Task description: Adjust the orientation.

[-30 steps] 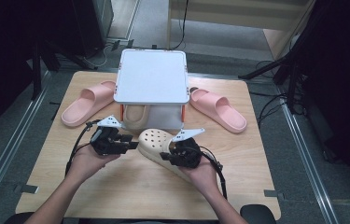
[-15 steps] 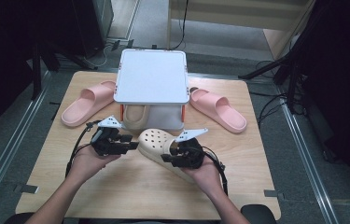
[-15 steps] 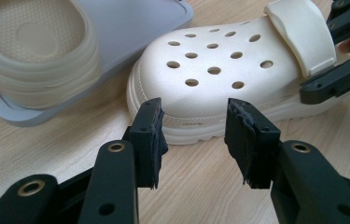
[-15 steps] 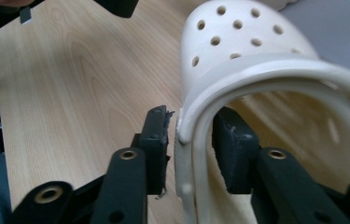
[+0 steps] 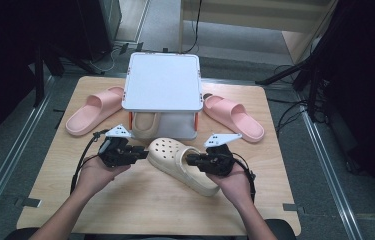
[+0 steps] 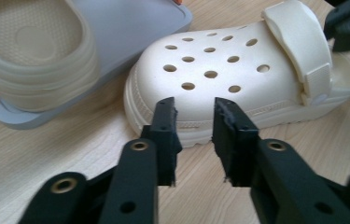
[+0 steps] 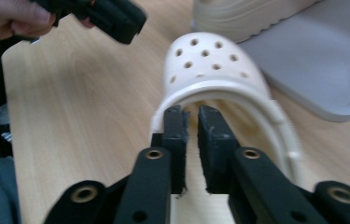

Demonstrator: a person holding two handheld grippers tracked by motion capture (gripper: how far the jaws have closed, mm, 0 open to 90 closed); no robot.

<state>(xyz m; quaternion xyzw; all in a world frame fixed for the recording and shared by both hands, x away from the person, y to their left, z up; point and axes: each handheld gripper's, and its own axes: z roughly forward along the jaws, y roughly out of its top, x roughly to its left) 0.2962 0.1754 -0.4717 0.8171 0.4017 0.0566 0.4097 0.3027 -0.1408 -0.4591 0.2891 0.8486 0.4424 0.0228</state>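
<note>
The cream clog (image 5: 182,162) lies on the wooden table (image 5: 125,210) in front of the grey shoe rack (image 5: 163,82), toe toward the left gripper (image 5: 142,152), heel toward the right gripper (image 5: 191,160). In the left gripper view the clog (image 6: 238,70) has its perforated toe just beyond the jaws, which have just been closing and stand apart with a clear gap, nothing pressed between them. In the right gripper view the right gripper (image 7: 192,122) has its jaws nearly together at the rim of the heel opening, where the strap of the clog (image 7: 210,70) arches; they have just been closing, and I cannot tell whether they pinch the rim. A second cream clog (image 5: 145,125) sits on the rack's lower shelf, just behind the first. 2 pink slides flank the rack: the left slide (image 5: 95,110) and the right slide (image 5: 233,116), both well apart from the grippers. Bare tabletop lies open toward the person's edge
</note>
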